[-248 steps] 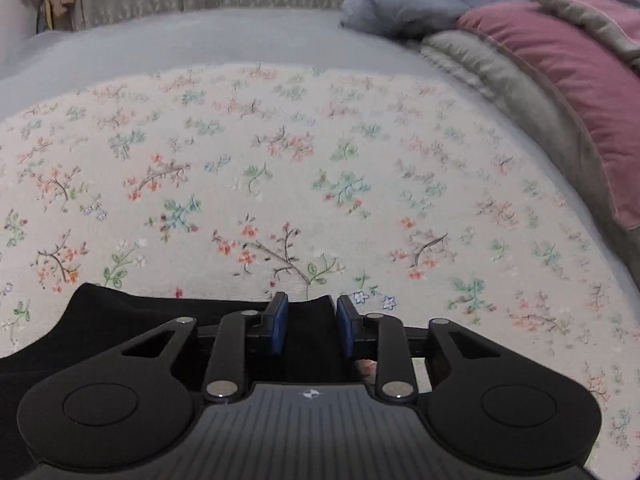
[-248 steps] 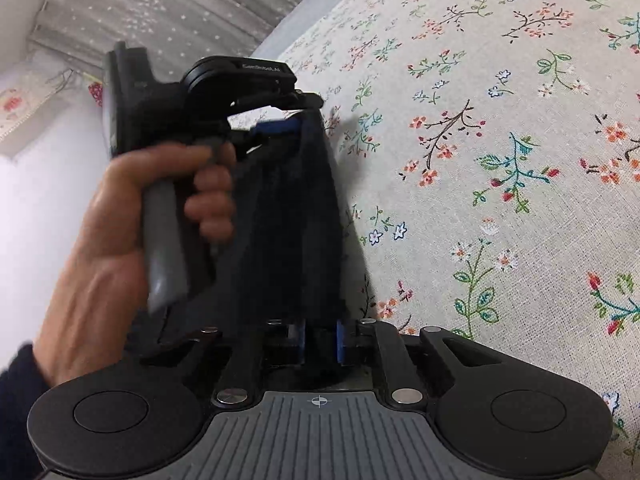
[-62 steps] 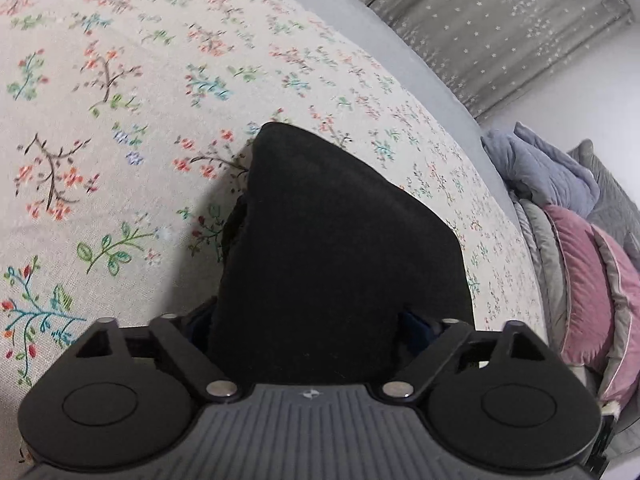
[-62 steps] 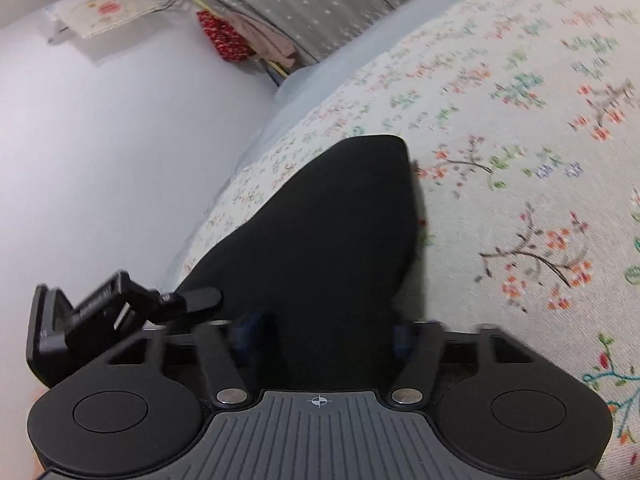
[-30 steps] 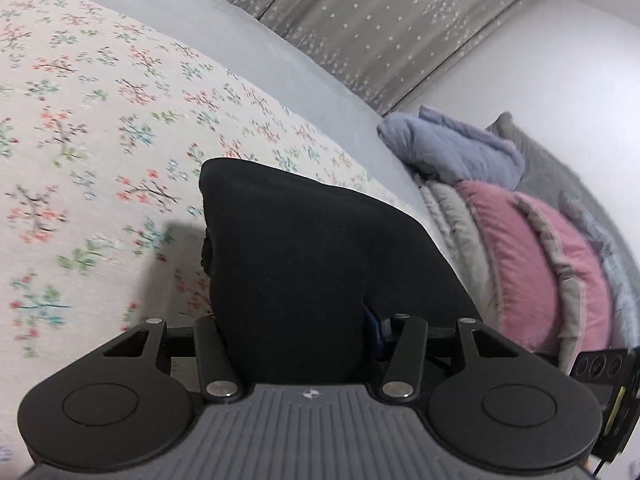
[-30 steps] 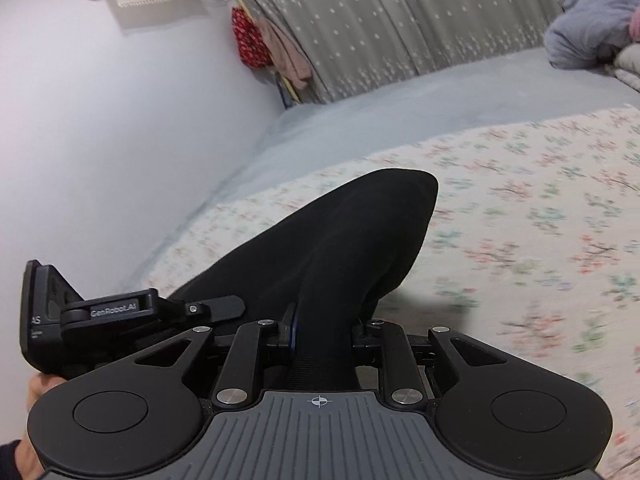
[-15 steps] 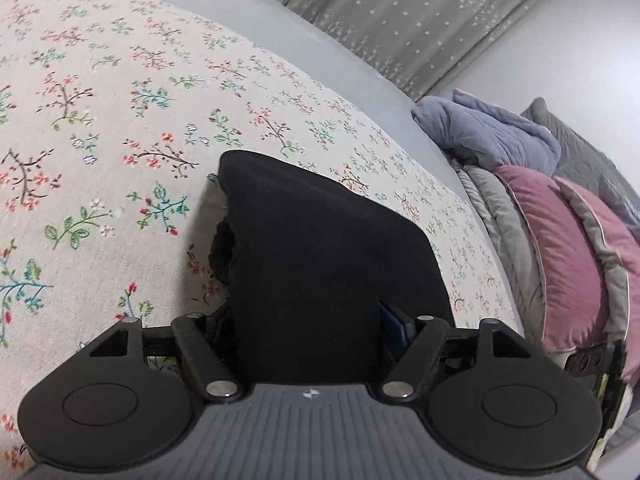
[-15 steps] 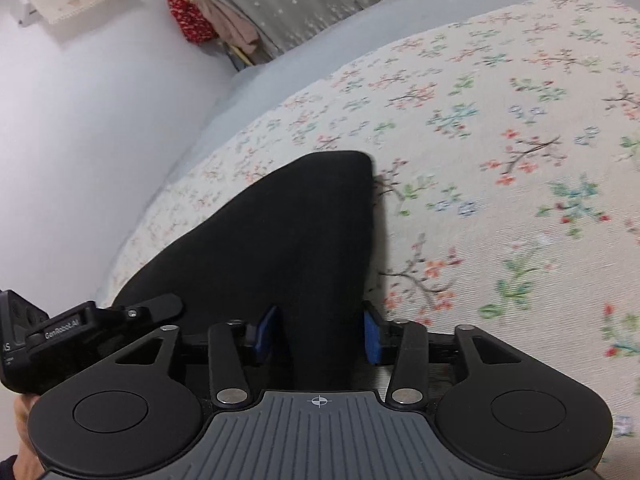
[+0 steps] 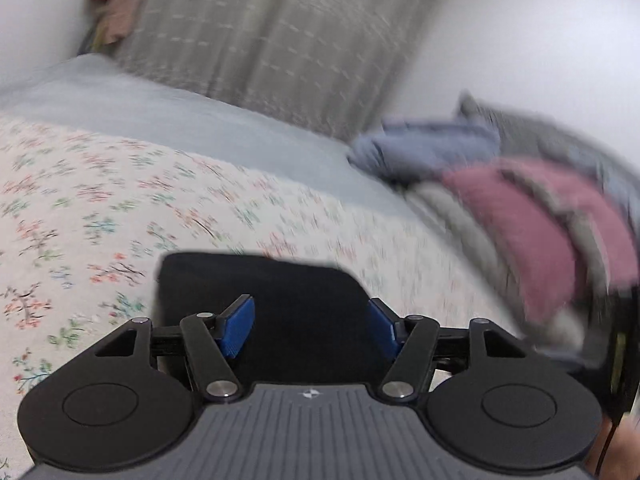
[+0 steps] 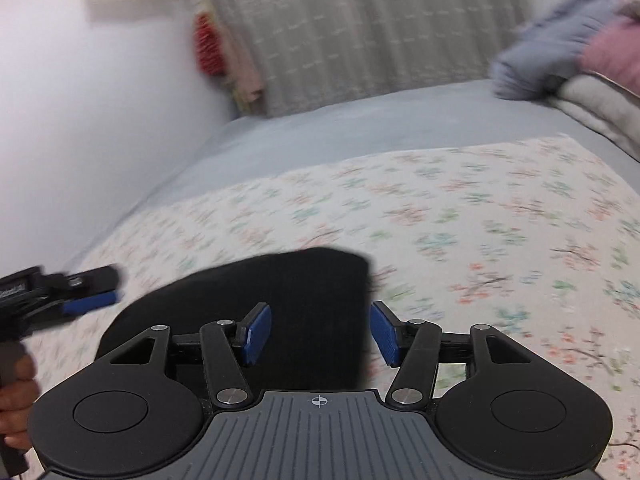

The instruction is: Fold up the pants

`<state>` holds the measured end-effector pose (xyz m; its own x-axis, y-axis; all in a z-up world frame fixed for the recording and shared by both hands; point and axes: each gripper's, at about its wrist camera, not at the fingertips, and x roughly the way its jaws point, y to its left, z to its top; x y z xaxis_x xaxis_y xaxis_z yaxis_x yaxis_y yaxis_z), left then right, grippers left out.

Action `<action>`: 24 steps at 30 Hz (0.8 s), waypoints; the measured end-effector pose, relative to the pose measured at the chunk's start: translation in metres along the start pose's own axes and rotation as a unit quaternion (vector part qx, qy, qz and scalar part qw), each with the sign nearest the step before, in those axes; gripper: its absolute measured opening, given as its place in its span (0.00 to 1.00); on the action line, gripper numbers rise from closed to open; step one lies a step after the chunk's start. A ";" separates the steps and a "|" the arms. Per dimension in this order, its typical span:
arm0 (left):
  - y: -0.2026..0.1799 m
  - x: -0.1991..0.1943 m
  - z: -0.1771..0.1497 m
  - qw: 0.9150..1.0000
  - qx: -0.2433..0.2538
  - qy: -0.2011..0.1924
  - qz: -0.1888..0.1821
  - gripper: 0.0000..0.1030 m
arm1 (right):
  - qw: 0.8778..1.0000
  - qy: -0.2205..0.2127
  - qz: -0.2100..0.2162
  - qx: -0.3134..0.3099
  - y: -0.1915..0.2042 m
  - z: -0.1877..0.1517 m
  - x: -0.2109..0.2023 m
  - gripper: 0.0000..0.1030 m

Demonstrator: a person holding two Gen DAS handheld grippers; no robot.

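A bed fills both views, covered by a flowered sheet [image 9: 100, 208] over a pale blue-grey one, with everything softened by blur.

Nearest in the left wrist view, at the bottom centre of the frame, the left tool [image 9: 311, 326] stands with its blue pads well apart; its jaws have just been closing a little. The black pants [image 9: 264, 292], folded into a compact bundle, lie on the flowered sheet behind and below the pads, and neither pad presses on the cloth. At the lower right edge of that frame a dark piece of the other tool shows, too blurred to read.

In the right wrist view, the right tool [image 10: 320, 334] sits at the bottom centre, its jaws parted and just now opening further. The pants lie behind it at centre, their right edge near the right pad, and the pads do not clamp them. At the left edge of this frame the left tool reaches in with a blue pad showing, and a hand [image 10: 16, 396] grips its handle at lower left.

Farther off, a pink pillow [image 9: 520, 232] and a blue-grey blanket [image 9: 424, 152] are piled at the right of the left wrist view. A grey dotted curtain [image 10: 360, 32] hangs across the top, with a red item [image 10: 208, 46] hanging by the white wall.
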<state>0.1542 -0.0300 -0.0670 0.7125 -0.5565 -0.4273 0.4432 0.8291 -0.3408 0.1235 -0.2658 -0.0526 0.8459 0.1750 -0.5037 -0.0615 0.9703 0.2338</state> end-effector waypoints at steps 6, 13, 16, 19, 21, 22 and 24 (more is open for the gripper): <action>-0.007 0.017 -0.022 0.994 0.081 0.019 0.073 0.67 | 0.995 0.094 -0.021 0.003 -0.006 -0.032 0.054 0.57; 0.007 0.009 -0.014 0.997 0.046 0.024 0.063 0.63 | 0.996 0.091 -0.014 0.016 -0.013 -0.034 0.056 0.61; 0.005 0.001 -0.013 0.997 0.039 0.023 0.057 0.63 | 0.996 0.089 -0.014 0.022 -0.011 -0.034 0.054 0.61; 0.006 0.002 -0.012 0.996 0.046 0.024 0.077 0.63 | 0.995 0.092 -0.021 0.020 -0.008 -0.034 0.052 0.61; 0.011 0.003 -0.010 0.996 0.033 0.026 0.082 0.63 | 0.995 0.093 -0.025 0.023 -0.006 -0.037 0.047 0.61; 0.012 0.003 -0.010 0.996 0.032 0.026 0.083 0.63 | 0.995 0.094 -0.027 0.022 -0.005 -0.038 0.044 0.61; 0.010 0.004 -0.012 0.995 0.044 0.029 0.088 0.63 | 0.995 0.097 -0.033 0.017 -0.001 -0.041 0.036 0.61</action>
<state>0.1552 -0.0246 -0.0825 0.7525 -0.4021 -0.5217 0.3616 0.9142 -0.1831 0.1320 -0.2538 -0.1053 0.7291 0.1426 -0.6694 0.0124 0.9751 0.2212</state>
